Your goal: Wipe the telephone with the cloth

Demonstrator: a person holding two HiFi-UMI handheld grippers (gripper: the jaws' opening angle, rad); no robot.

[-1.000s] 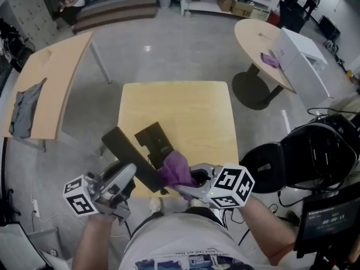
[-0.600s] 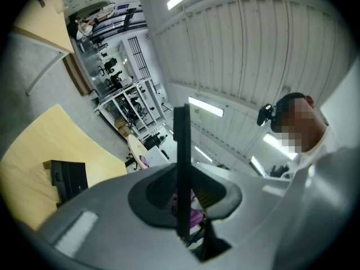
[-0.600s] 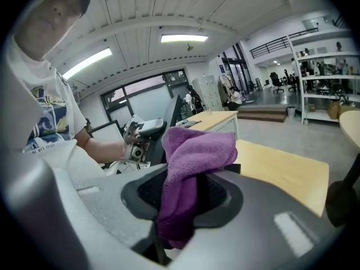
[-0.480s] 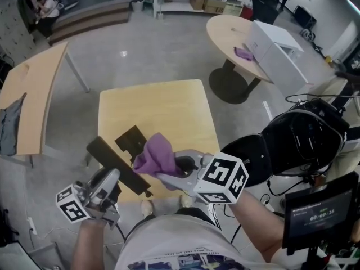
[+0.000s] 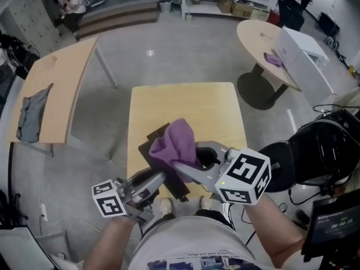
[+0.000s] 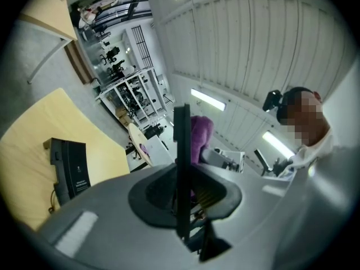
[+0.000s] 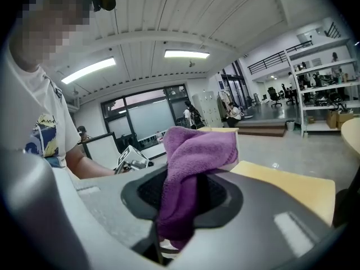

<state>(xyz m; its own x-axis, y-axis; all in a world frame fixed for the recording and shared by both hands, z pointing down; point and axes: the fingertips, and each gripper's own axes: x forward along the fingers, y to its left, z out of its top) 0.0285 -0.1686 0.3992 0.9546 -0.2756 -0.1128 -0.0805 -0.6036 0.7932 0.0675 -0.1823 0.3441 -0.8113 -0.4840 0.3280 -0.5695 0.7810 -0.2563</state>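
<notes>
Right gripper point(image 7: 179, 207), jaws clamping the cloth point(image 7: 194, 151), has risen off the handset point(image 6: 181, 145) pinched in the left gripper's point(image 6: 181, 198) jaws: wiping stroke apparently ended.

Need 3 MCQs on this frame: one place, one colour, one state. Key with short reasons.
1. Where is the phone base? A in a drawer B on a stool C on the square table
2. Colour of the cloth? A purple B white C green
3. State of the right gripper? A open, empty B shut on the cloth C open around the cloth

1 C: the base lies flat on the yellow tabletop.
2 A: the cloth is plainly purple in both views.
3 B: its jaws pinch the bunched cloth.
</notes>
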